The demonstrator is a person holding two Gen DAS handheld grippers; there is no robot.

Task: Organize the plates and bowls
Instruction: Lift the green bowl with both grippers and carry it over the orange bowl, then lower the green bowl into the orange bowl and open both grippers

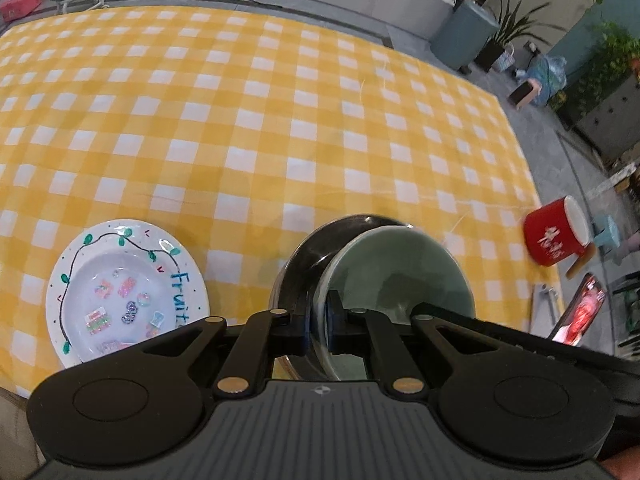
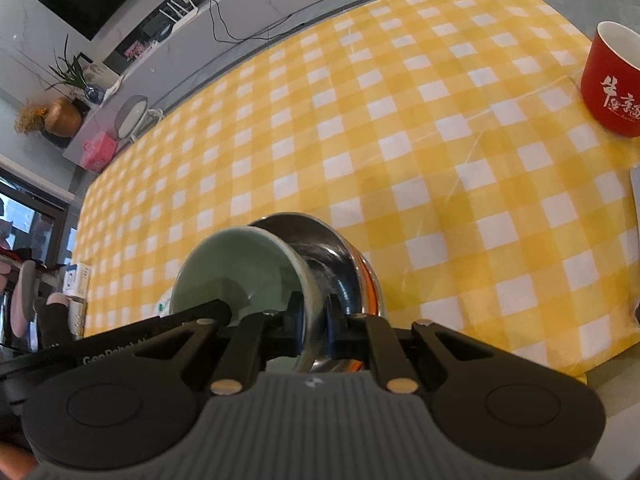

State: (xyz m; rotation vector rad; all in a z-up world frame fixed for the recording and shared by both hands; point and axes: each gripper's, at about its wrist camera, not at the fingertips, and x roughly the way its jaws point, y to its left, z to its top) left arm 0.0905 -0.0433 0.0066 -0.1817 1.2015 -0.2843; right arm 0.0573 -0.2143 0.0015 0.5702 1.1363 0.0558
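Two round bowls [image 1: 396, 268], glazed, steel [image 1: 316, 248]

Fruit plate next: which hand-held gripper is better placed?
Left. The fruit plate lies beside the left hand-held gripper; the right hand-held gripper grips the far side of the green bowl, toward the red mug.

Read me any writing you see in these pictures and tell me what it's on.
"Fruit": blue hand lettering on the rim of the white plate.
"GenRobot", partly hidden: on the black gripper body at the right view's lower left.
White Chinese characters on the red mug: too stylized and blurred to read.
Phone screen: nothing legible.
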